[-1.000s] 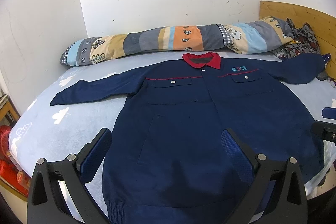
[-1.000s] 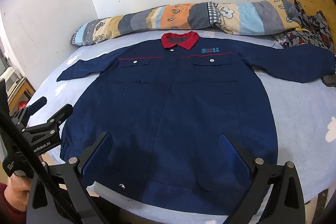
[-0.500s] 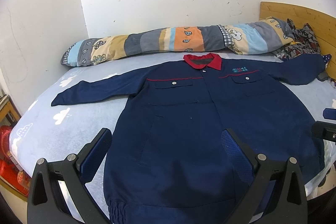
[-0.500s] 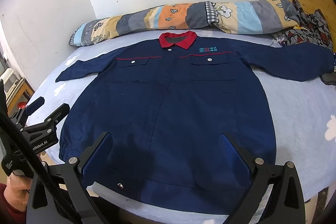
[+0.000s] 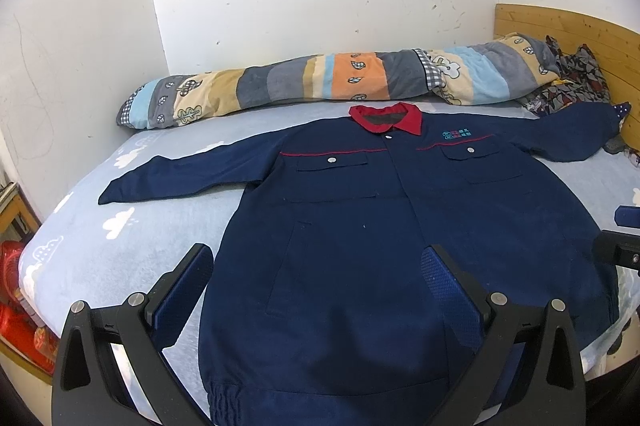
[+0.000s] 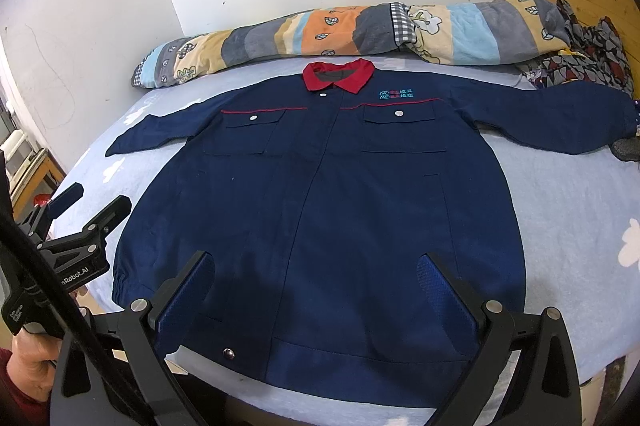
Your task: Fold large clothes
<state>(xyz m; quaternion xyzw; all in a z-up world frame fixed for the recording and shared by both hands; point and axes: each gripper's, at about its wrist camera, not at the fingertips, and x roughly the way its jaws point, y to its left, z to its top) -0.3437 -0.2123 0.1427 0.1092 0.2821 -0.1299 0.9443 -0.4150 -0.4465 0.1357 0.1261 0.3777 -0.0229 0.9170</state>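
While the jacket (image 6: 320, 194) lies flat and unfolded on the bed (image 6: 568, 210), I hold both grippers' jaws spread, empty; all folding remains.

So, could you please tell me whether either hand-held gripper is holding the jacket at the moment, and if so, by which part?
Nothing is held. The left hand-held gripper and right hand-held gripper are both open above the navy jacket, which lies spread flat on the bed.

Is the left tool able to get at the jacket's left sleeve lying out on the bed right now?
Probably yes: the left tool is open and empty, and the sleeve lies flat on the bed with nothing on it.
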